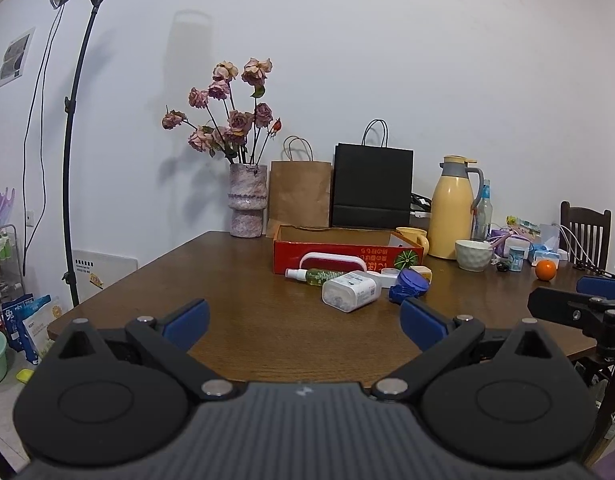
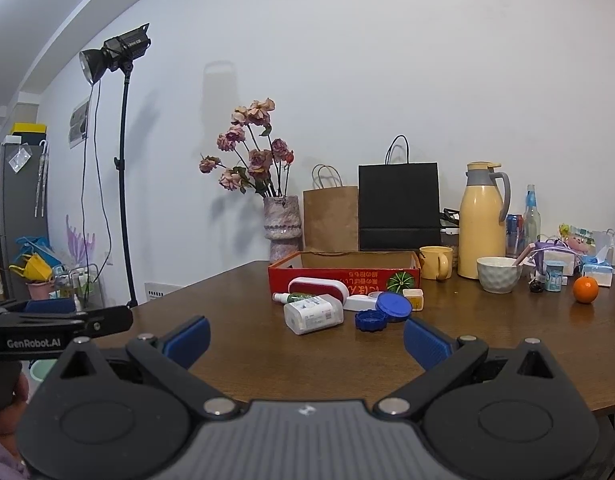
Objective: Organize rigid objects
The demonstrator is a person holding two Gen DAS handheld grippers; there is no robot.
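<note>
A: Are the tools holding anything?

B: No. The left gripper (image 1: 303,322) has its blue pads spread wide with only bare tabletop between them, and the right gripper (image 2: 305,338) is just as wide and just as empty. Both hang over the near edge of the brown wooden table (image 2: 247,344), well short of the clutter.

A: Where's the clutter?

B: Mid-table, bunched against the front wall of the shallow red cardboard box (image 2: 343,274): a clear rectangular plastic container (image 2: 313,314) lying on its side, a green spray bottle (image 1: 313,276) behind it, a white-and-red oval case (image 2: 319,286) leaning on the box, and a blue round jar (image 2: 370,320) beside its loose blue lid (image 2: 393,306).

A: Why there?

B: My guess: the box looks empty and open-topped, so it's likely the destination, and nothing has gone in yet
</note>
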